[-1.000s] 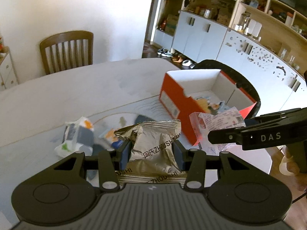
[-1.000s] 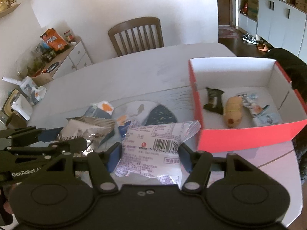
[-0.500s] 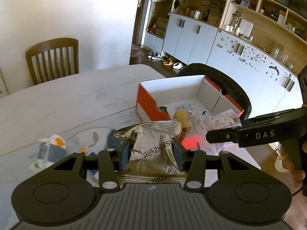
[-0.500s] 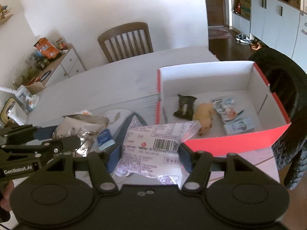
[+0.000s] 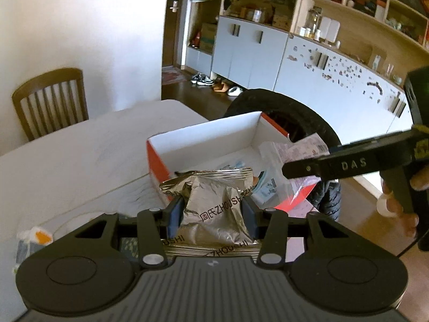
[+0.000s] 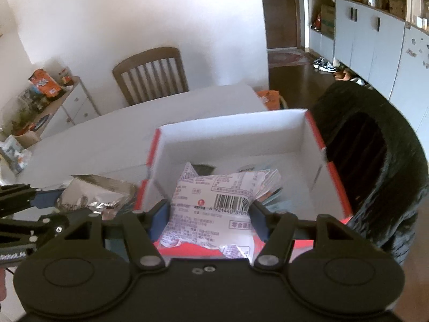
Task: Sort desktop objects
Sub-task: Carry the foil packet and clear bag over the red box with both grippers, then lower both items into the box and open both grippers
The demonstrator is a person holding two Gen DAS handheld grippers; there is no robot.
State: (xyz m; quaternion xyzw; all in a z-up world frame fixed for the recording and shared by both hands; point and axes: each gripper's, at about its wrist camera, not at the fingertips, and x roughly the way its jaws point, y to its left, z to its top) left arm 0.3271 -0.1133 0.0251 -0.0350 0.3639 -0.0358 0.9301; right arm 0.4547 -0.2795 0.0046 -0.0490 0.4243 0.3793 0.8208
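Over red box point(image 6: 332, 177) | right gripper point(image 6: 209, 214) grips white packet point(image 6: 214, 201) | left gripper point(image 5: 213, 212) grips foil packet point(image 5: 214, 201)

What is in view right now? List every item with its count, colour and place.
Silver foil snack packet: 1, silver, held in the left gripper before the box.
White snack packet: 1, white with a barcode, held in the right gripper above the box.
Box: 1, red outside and white inside, on the table, with small packets inside.
Table: 1, white, under the box.
Wooden chair: 1, brown, behind the table.
Black jacket: 1, black, right of the box.
Left gripper: 1, black, shut on the silver packet.
Right gripper: 1, black, shut on the white packet.
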